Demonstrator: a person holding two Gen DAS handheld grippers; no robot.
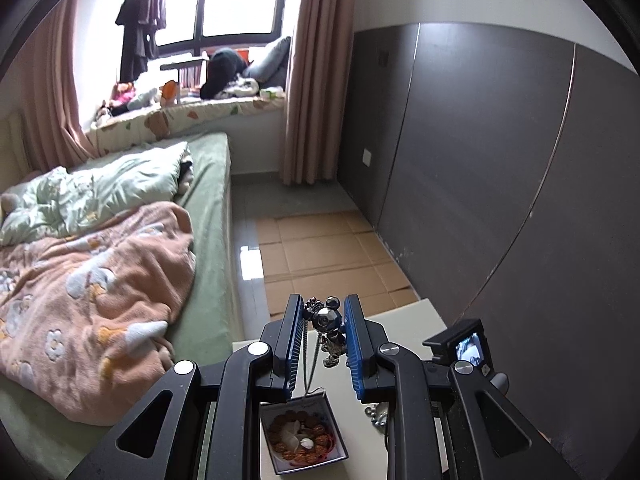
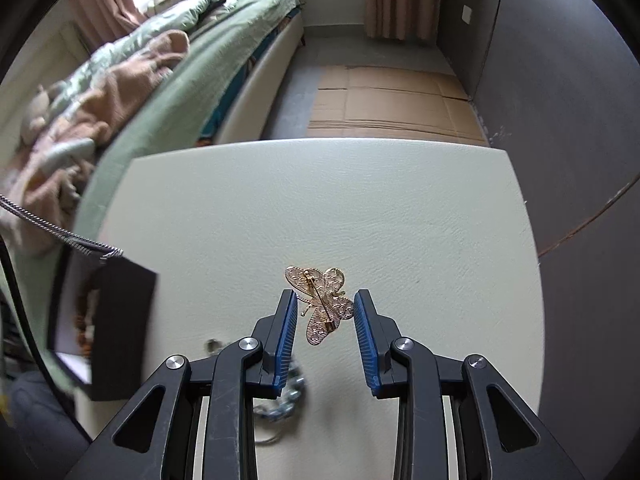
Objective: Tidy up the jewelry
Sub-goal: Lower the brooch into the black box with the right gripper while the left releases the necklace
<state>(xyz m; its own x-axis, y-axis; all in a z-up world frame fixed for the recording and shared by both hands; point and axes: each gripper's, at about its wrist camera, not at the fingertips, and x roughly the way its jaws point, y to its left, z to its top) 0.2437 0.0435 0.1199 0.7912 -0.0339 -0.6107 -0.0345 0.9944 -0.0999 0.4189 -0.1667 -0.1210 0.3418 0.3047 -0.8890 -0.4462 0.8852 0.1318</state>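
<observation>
My left gripper (image 1: 322,320) is shut on a silver mouse-figure pendant (image 1: 333,323), lifted well above the white table (image 1: 404,320). Its chain (image 1: 307,360) hangs down to a small open jewelry box (image 1: 333,414) holding brown beaded pieces. In the right wrist view my right gripper (image 2: 325,309) points down at the table (image 2: 360,208). A gold butterfly brooch (image 2: 320,324), pin side up, sits between the blue pads (image 2: 286,320), which touch its wing edges. The box (image 2: 120,320) and the hanging chain (image 2: 60,236) show at the left edge.
A silver link bracelet (image 2: 286,398) lies on the table under my right gripper's left finger. Silver beads (image 1: 376,416) lie right of the box. A bed with blankets (image 1: 100,280) stands left of the table, cardboard (image 1: 320,248) covers the floor beyond, and a dark wall (image 1: 500,160) is at right.
</observation>
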